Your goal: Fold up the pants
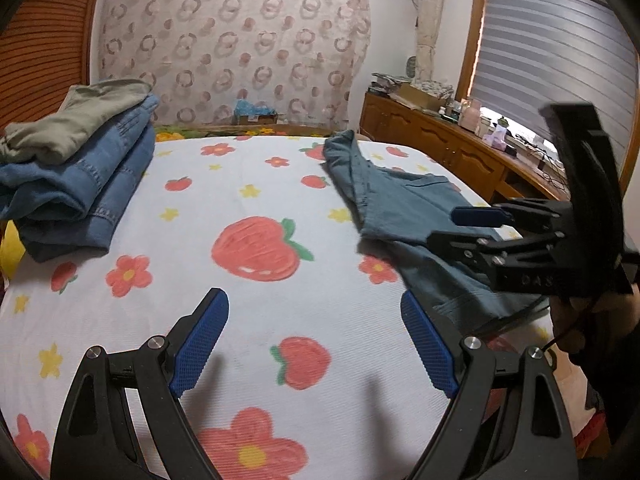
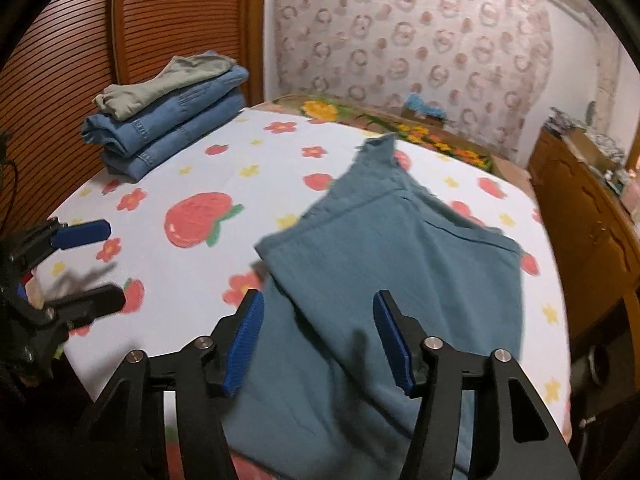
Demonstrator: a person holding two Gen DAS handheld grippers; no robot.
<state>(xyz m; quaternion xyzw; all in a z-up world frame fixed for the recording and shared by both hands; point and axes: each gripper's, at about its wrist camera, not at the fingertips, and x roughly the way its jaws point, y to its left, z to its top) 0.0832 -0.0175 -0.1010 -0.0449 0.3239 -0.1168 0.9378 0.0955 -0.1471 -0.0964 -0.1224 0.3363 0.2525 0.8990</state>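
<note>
We look along two hand-held grippers over a bed (image 1: 256, 200) covered in a white sheet printed with strawberries and flowers.

The teal pants (image 2: 400, 280) lie on the sheet along the bed's right edge. They are partly folded, with one corner lifted in a peak toward the far edge and the lower part running off the near edge.

The left gripper (image 1: 316, 344) hovers above bare sheet near the near edge, its blue fingers (image 1: 202, 344) spread wide with nothing between them. The pants lie just to its right.

The right gripper (image 2: 318, 348) sits above the near part of the pants. Its fingers (image 2: 244, 344) are apart, at a medium width, and press on nothing; the cloth lies below them. In the left camera we see this gripper from the side, over the pants, with a hand (image 1: 592, 320) below it.

At the far left corner of the bed sits a stack (image 1: 76, 184) of folded jeans with an olive garment on top. A wooden cabinet (image 1: 452, 152) stands beyond the right edge.
</note>
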